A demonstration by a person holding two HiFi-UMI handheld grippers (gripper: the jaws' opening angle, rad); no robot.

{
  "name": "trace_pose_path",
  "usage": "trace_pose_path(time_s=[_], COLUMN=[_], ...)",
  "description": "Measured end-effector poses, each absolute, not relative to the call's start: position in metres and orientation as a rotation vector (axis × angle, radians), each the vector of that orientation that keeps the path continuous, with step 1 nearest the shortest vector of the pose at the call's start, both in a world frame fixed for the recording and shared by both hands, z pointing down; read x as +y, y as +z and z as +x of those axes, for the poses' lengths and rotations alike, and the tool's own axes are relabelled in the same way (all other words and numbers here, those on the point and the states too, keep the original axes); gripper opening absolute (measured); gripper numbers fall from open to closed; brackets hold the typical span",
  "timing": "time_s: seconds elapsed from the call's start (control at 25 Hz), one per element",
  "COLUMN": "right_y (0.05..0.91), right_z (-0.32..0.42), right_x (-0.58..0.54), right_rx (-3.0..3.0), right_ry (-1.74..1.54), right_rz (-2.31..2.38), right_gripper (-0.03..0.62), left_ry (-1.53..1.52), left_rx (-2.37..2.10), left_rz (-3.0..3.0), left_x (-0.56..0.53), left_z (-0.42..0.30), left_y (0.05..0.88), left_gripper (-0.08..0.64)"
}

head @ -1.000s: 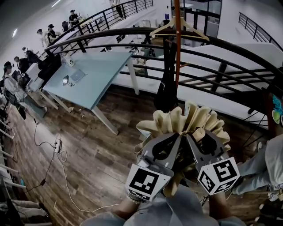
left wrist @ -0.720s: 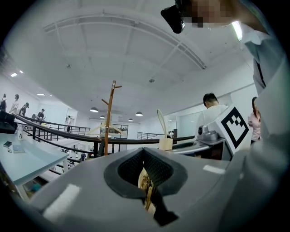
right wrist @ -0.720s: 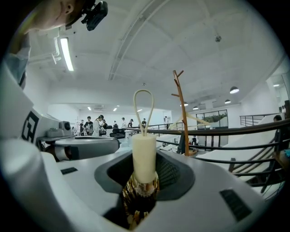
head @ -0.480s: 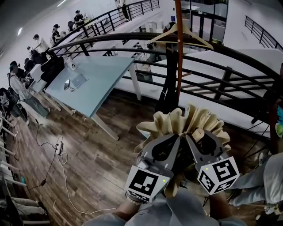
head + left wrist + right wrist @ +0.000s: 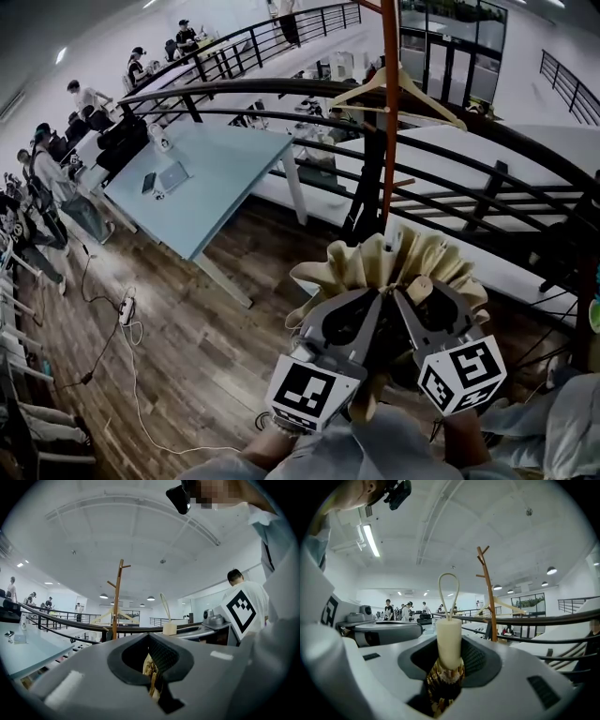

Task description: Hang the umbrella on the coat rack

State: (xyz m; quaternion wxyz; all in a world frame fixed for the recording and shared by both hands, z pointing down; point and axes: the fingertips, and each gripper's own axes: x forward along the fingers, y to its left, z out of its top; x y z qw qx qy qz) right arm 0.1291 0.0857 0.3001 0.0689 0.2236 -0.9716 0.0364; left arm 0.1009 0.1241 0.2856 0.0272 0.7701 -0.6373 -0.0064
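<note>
A folded cream umbrella (image 5: 394, 262) with ruffled fabric is held between both grippers, in front of my chest in the head view. My left gripper (image 5: 373, 305) is shut on its fabric (image 5: 151, 672). My right gripper (image 5: 412, 292) is shut on the umbrella just below its cream handle (image 5: 448, 641), whose wrist loop (image 5: 448, 590) stands upright. The coat rack (image 5: 389, 112), an orange wooden pole with short pegs at the top (image 5: 483, 555), stands ahead by the railing, apart from the umbrella. A wooden hanger (image 5: 401, 89) hangs on it, and a dark garment (image 5: 361, 197) hangs lower down.
A curved black railing (image 5: 281, 89) runs behind the coat rack. A teal table (image 5: 206, 173) stands at the left, with people (image 5: 56, 178) beyond it. Cables and a power strip (image 5: 125, 307) lie on the wooden floor. Someone's leg (image 5: 562, 422) shows at the right edge.
Both grippers have moved forward together with the umbrella. The coat rack and railing have drawn closer and sit further right in the head view. The grips look unchanged.
</note>
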Motion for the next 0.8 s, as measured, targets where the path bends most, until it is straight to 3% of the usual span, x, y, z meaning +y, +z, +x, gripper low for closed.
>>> trace_pose_path(time_s=[0.8], right_y=[0.310], right_z=[0.122], right_x=[-0.013], right_rx=[-2.954], right_ry=[0.133], right_rz=[0.563], right_gripper=[0.137], left_ry=[0.032], left_rx=[-2.056], left_rz=[2.324], left_x=[0.026], left_z=[0.098], left_y=[0.297], left_gripper=[0.006])
